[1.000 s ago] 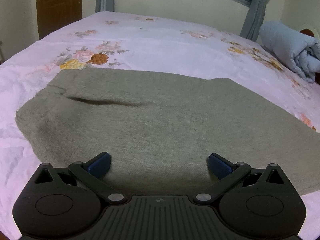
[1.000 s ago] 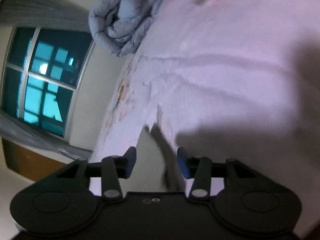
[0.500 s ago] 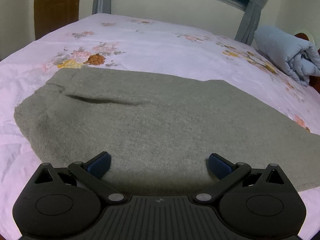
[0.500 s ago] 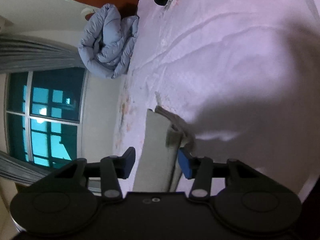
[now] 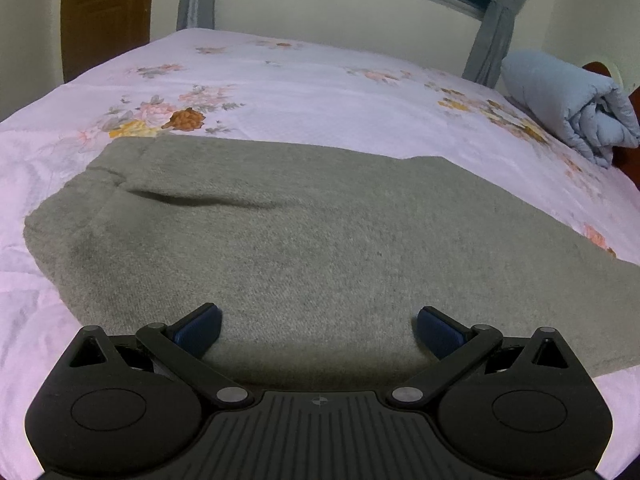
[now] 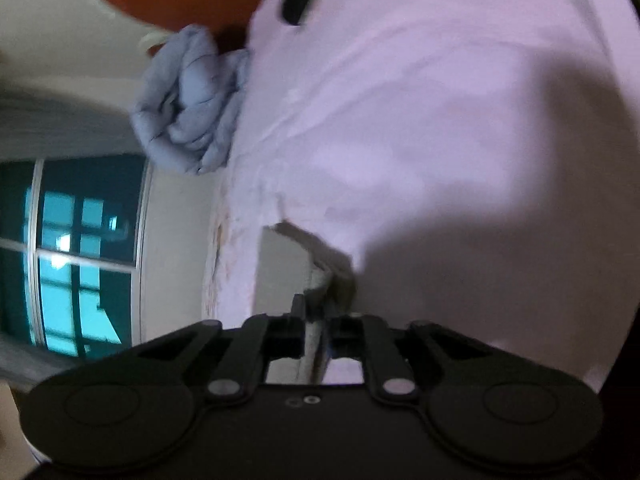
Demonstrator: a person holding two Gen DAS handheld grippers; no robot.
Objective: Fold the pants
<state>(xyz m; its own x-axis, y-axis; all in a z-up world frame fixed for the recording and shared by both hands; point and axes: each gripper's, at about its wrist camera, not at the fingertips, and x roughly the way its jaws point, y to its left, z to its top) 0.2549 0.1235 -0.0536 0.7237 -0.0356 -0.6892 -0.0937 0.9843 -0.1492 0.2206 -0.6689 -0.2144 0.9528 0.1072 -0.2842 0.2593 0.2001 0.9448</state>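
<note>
grey pants (image 5: pixel 320 232) flat on bed

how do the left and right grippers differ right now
The left gripper has its jaws spread wide and empty above the grey pants; the right gripper has just closed its jaws onto an edge of the pants. The left sits upright over the bed; the right is rolled sideways. Both have black bodies.

A bed (image 5: pixel 320 92) covered by a pale pink sheet with flower prints fills most of the left wrist view. Grey pants (image 5: pixel 304 240) are laid flat across the centre and lower part of the frame, directly on the sheet. A rolled light blue quilt (image 5: pixel 568 108) is seen at the right edge, also on the bed.
</note>
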